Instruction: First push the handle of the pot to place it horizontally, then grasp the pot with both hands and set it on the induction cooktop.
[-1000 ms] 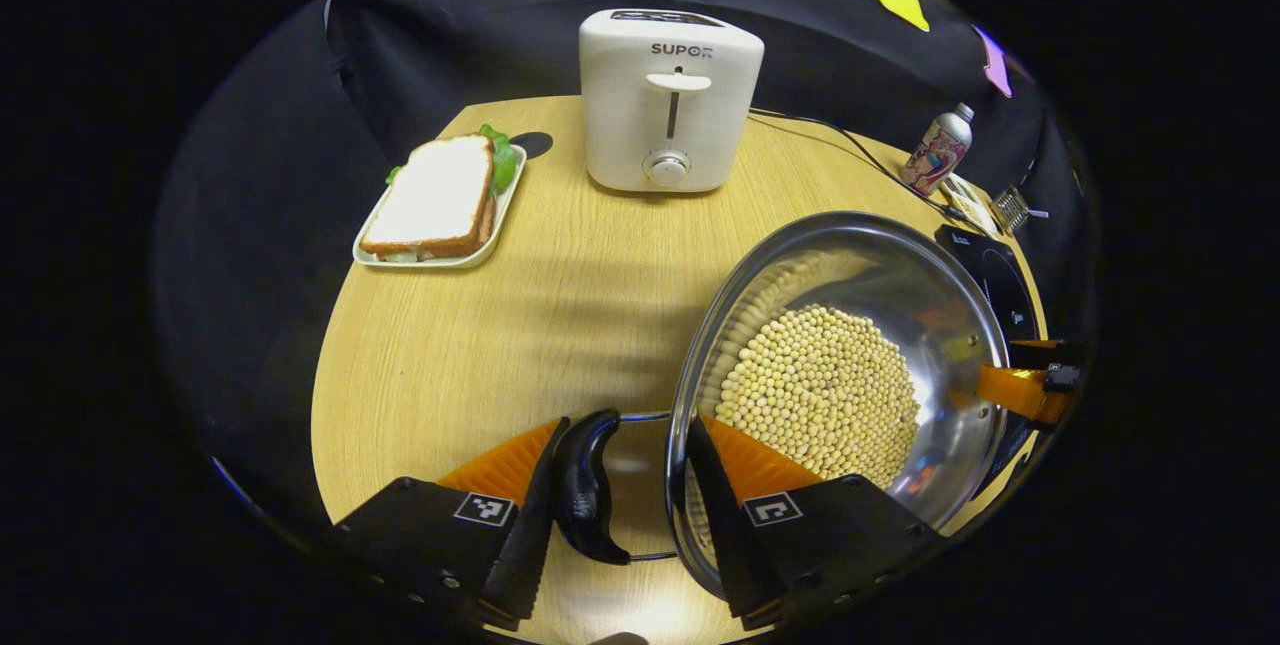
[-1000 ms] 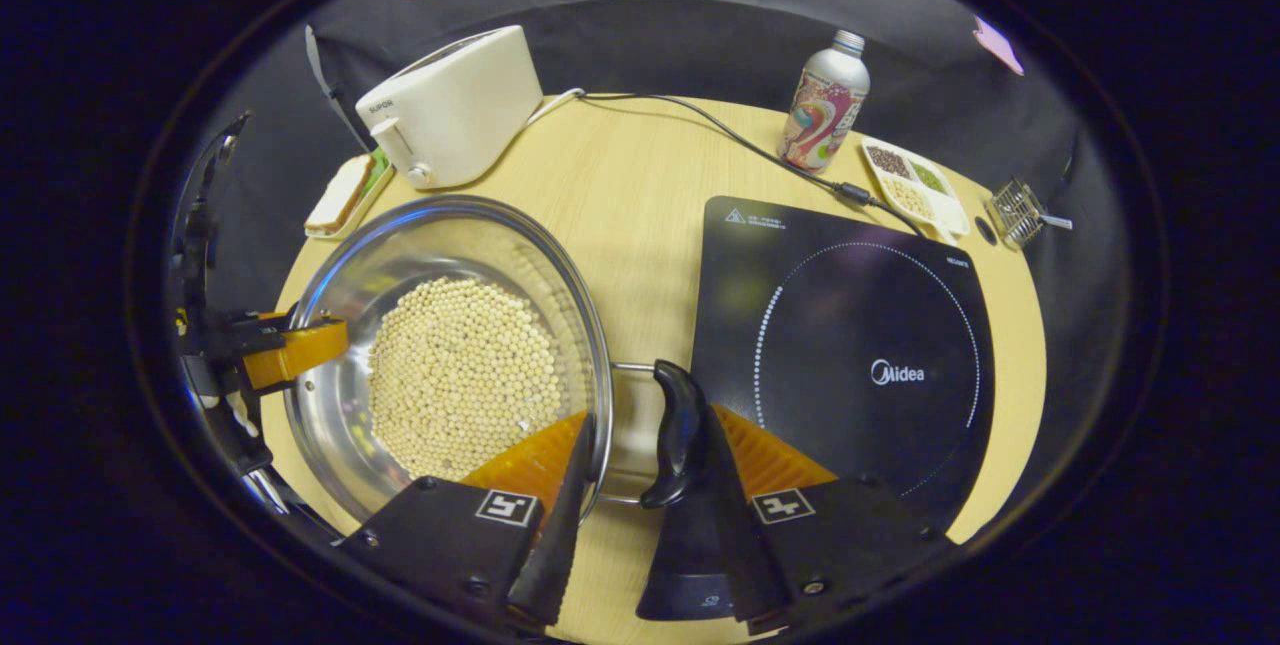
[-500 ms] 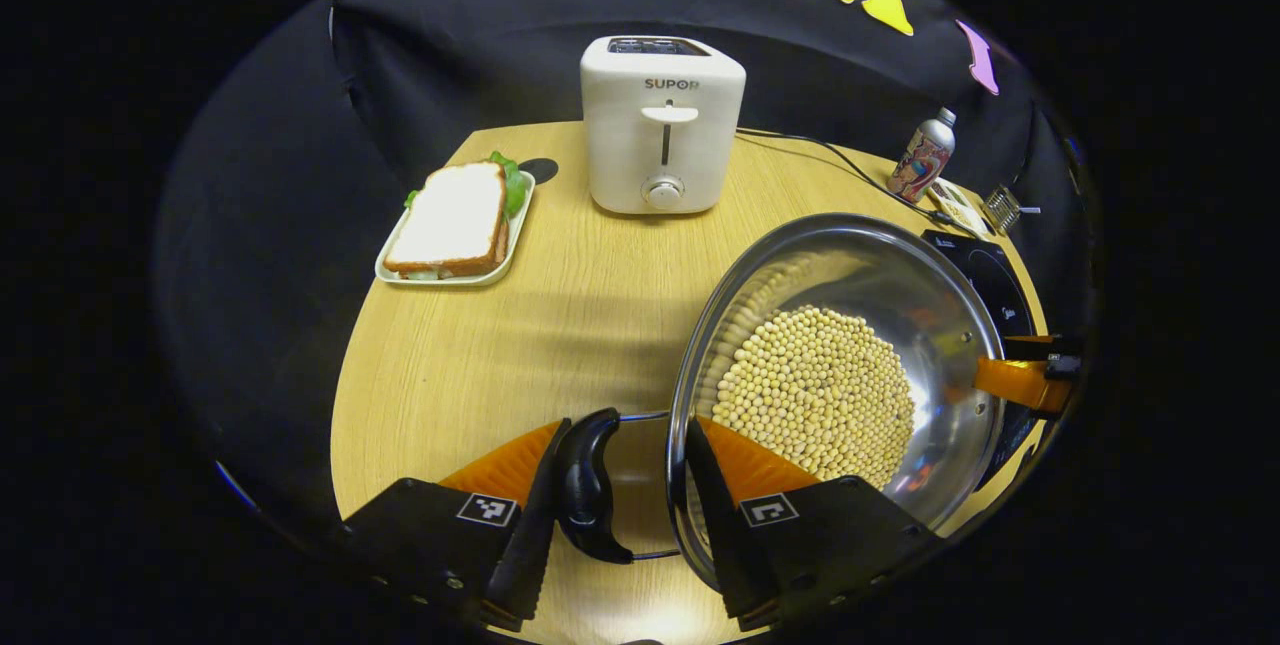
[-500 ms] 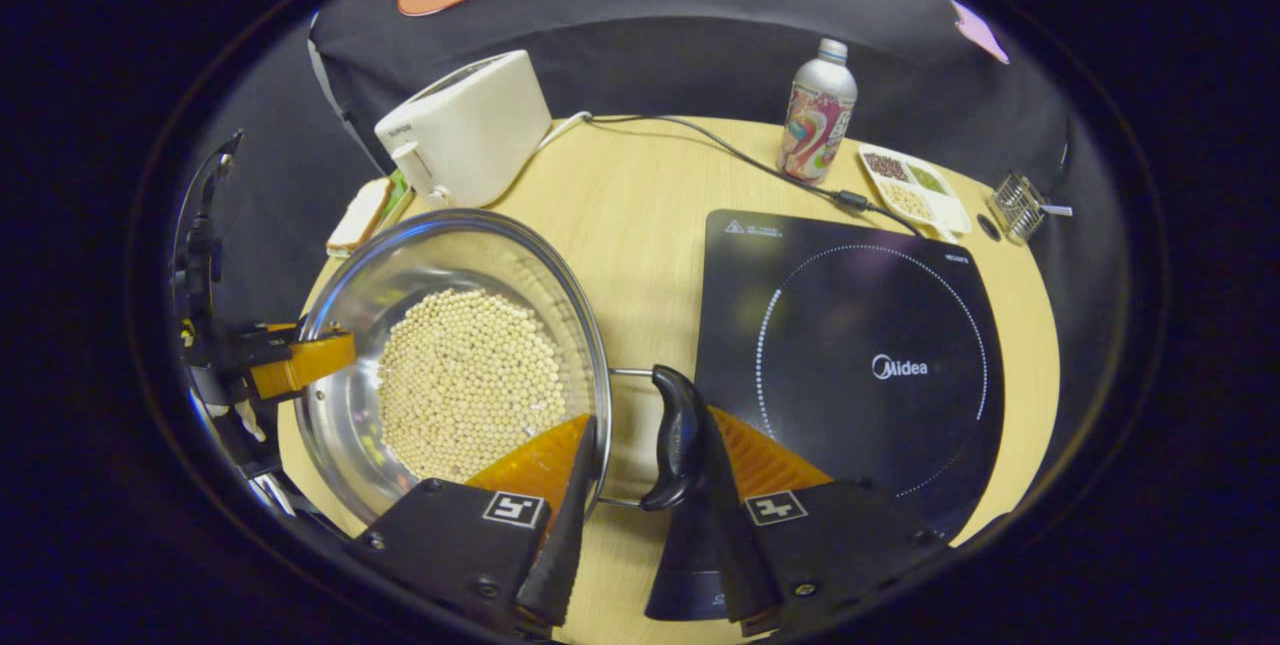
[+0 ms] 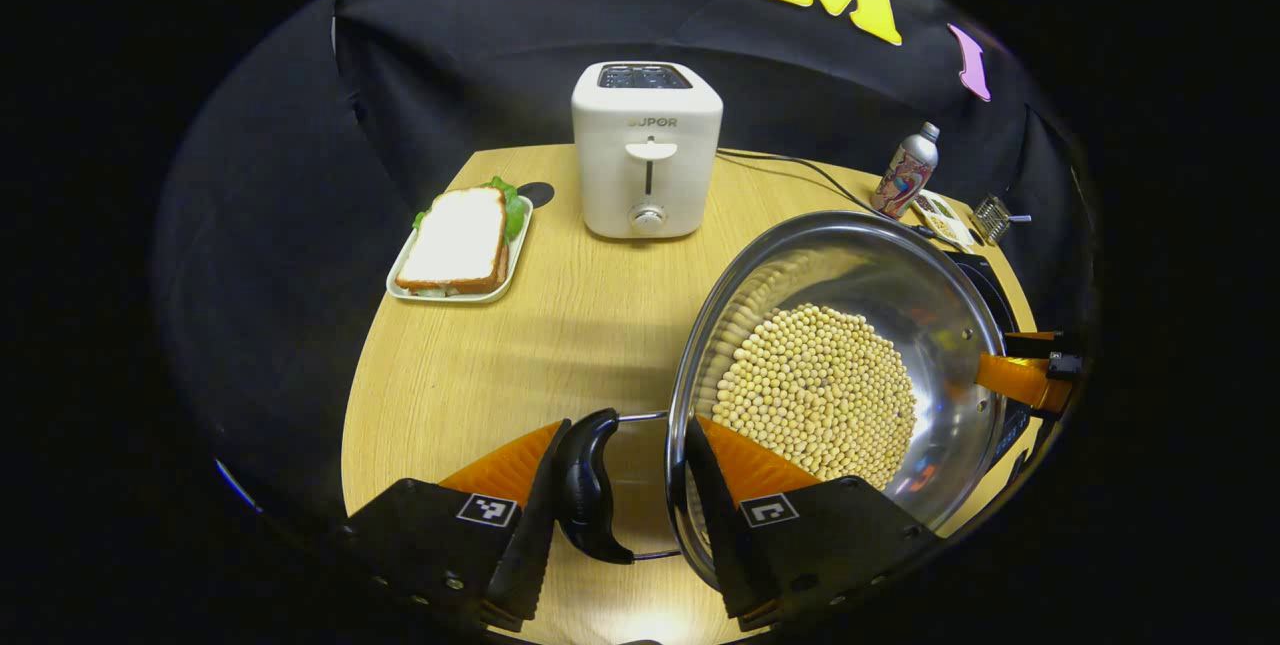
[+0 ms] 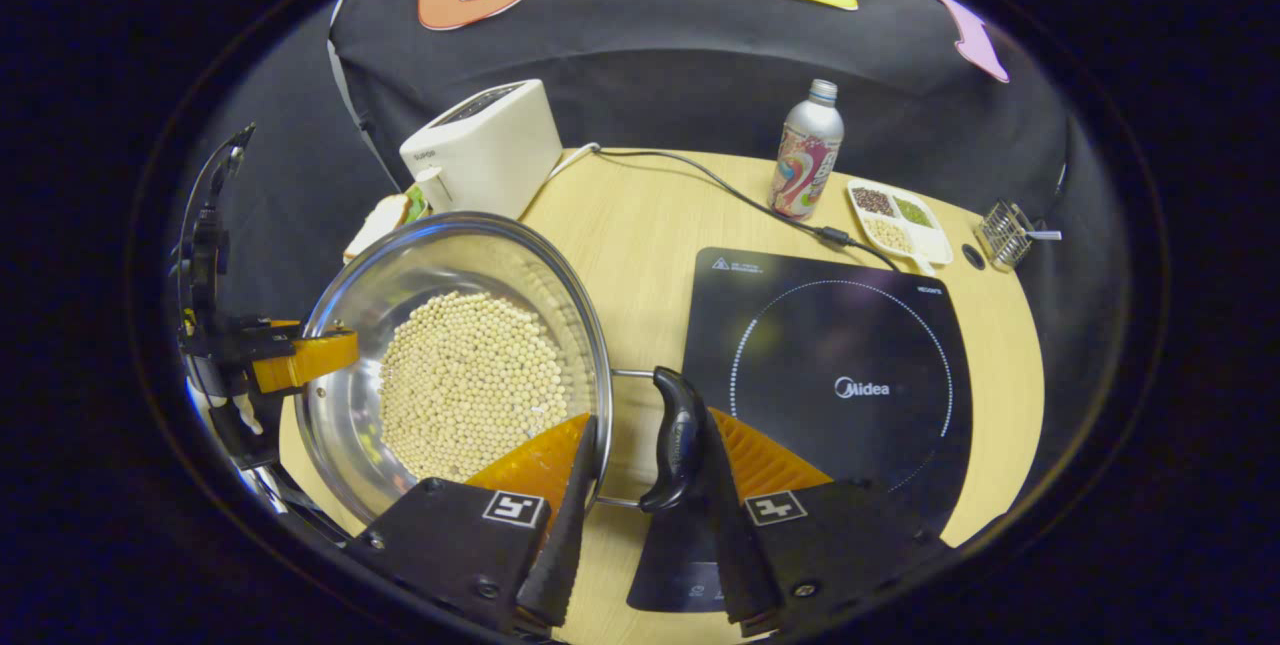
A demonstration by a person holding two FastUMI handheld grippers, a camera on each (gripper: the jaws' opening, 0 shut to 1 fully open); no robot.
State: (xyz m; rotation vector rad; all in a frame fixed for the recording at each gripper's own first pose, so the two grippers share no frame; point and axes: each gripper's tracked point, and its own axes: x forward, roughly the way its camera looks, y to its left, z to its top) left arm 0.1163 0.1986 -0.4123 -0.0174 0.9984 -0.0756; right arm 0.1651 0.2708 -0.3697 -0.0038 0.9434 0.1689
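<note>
The left gripper (image 5: 620, 505) is clamped across the pot's (image 5: 940, 425) left handle (image 5: 590, 495) and rim; the right gripper (image 6: 640, 505) grips the right handle (image 6: 678, 440) likewise. The pot, holding pale beans (image 6: 470, 385), sits left of the induction cooktop (image 6: 840, 385). The left gripper view shows the sandwich plate (image 5: 455, 250) whole beside the toaster (image 5: 645, 150); the right gripper view shows the cooktop's full surface, a bottle (image 6: 805, 150) and a snack tray (image 6: 895, 220) beyond.

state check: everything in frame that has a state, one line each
pot: full of beans, gripped on both sides.
left gripper: shut on pot.
right gripper: shut on pot.
induction cooktop: bare, pot not yet on it.
toaster: lever up.
bottle: upright, capped.
</note>
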